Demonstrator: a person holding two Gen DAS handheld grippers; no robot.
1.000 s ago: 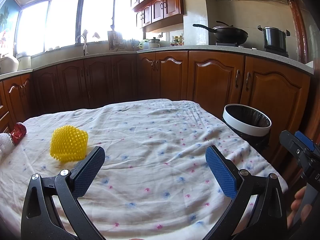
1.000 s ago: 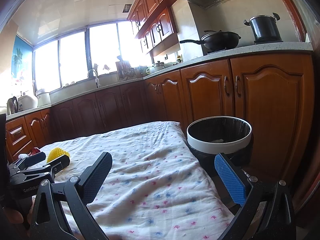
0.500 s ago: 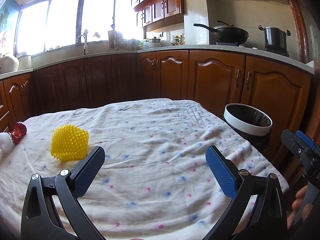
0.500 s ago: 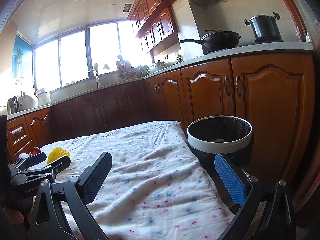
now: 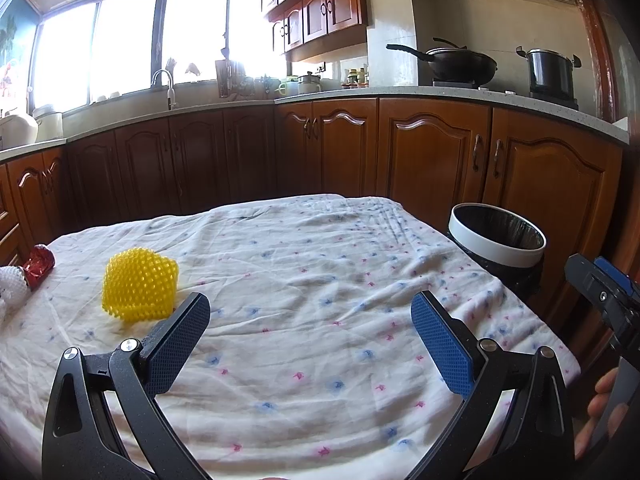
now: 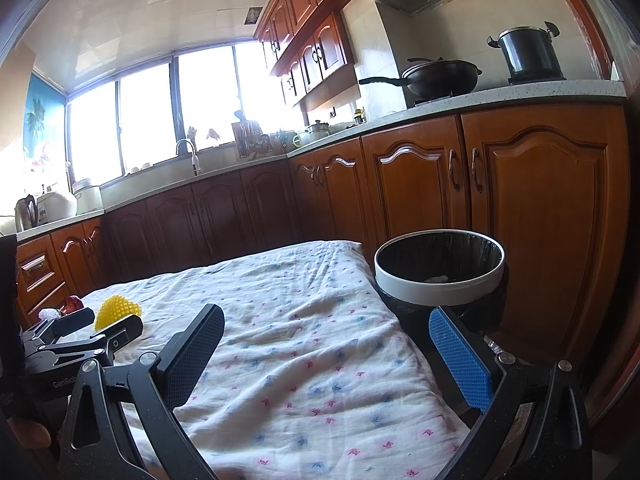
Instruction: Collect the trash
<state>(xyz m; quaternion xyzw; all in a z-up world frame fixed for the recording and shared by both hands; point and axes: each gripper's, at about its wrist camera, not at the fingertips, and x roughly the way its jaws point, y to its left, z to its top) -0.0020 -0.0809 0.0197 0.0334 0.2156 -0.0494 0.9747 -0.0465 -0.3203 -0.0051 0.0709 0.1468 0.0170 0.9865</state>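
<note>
A yellow foam net [image 5: 140, 286] lies on the cloth-covered table [image 5: 320, 280], left of centre; in the right wrist view the yellow foam net [image 6: 116, 310] is far left. A red wrapper [image 5: 39, 266] and a white foam net [image 5: 10, 284] sit at the table's left edge. A bin [image 5: 496, 236] with a white rim and black liner stands off the table's right end; something pale lies inside the bin [image 6: 438, 266]. My left gripper [image 5: 310, 334] is open above the cloth, just right of the yellow net. My right gripper [image 6: 328, 350] is open near the bin, holding nothing.
Wooden cabinets [image 5: 432, 156] run behind the table and bin under a counter with a wok [image 5: 456, 64] and pot [image 5: 550, 70]. A sink tap [image 5: 164, 86] stands below the windows. A hand [image 5: 600, 408] holds the right gripper at the frame's right edge.
</note>
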